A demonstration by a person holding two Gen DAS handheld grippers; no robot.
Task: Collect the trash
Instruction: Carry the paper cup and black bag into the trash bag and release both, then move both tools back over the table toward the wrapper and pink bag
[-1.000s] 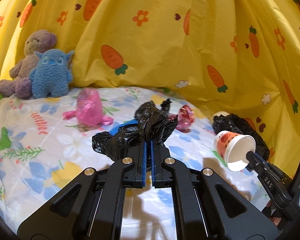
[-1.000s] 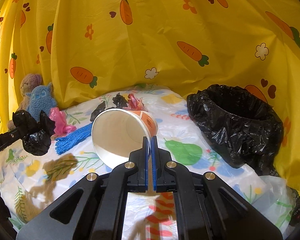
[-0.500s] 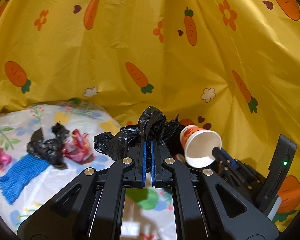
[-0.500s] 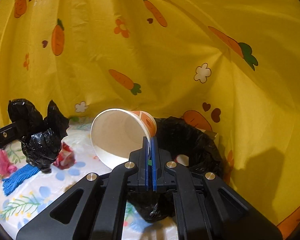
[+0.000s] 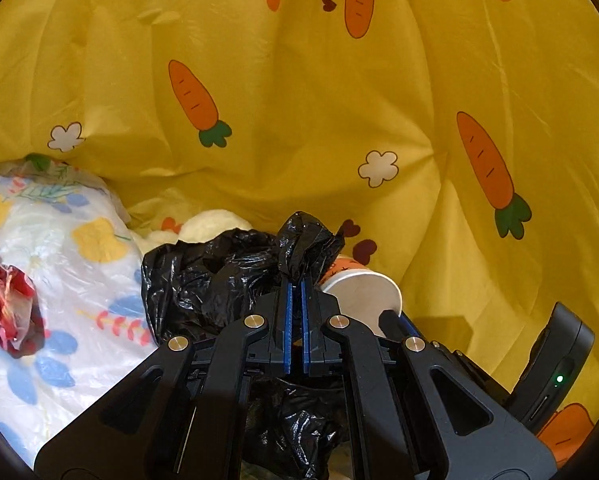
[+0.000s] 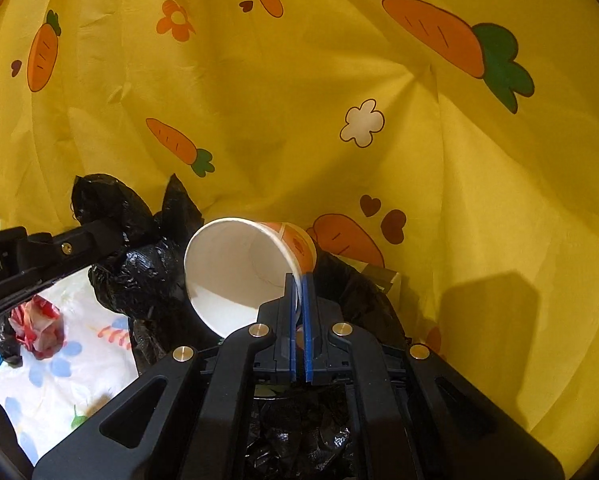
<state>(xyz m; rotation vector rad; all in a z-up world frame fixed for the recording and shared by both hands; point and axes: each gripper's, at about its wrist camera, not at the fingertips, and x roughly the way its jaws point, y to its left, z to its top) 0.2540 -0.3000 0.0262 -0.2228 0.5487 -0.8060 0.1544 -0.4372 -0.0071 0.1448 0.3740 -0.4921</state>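
Note:
In the left wrist view my left gripper (image 5: pixel 295 282) is shut on a crumpled black plastic bag (image 5: pixel 309 240), held over the black-lined trash bin (image 5: pixel 195 284). Just to its right, the right gripper (image 5: pixel 393 318) pinches the rim of a white paper cup (image 5: pixel 359 294) with orange print. The right wrist view shows my right gripper (image 6: pixel 298 280) shut on that cup's rim, the paper cup (image 6: pixel 235 268) lying on its side, mouth towards the camera. The left gripper (image 6: pixel 113 236) comes in from the left with the black bag (image 6: pixel 143 268). The bin's liner (image 6: pixel 299 432) lies below both.
A yellow carrot-print cloth (image 5: pixel 299 100) hangs close behind the bin. To the left lies a white floral sheet (image 5: pixel 71 264) with a red crumpled wrapper (image 5: pixel 3 308) on it, also seen as the red wrapper (image 6: pixel 37 320). Something cream and fluffy (image 5: pixel 215 222) sits behind the bin.
Both grippers swung right, away from the sheet and plush toys, and now hang over the black-lined bin. The black bag and the cup stay gripped and have come closer together.

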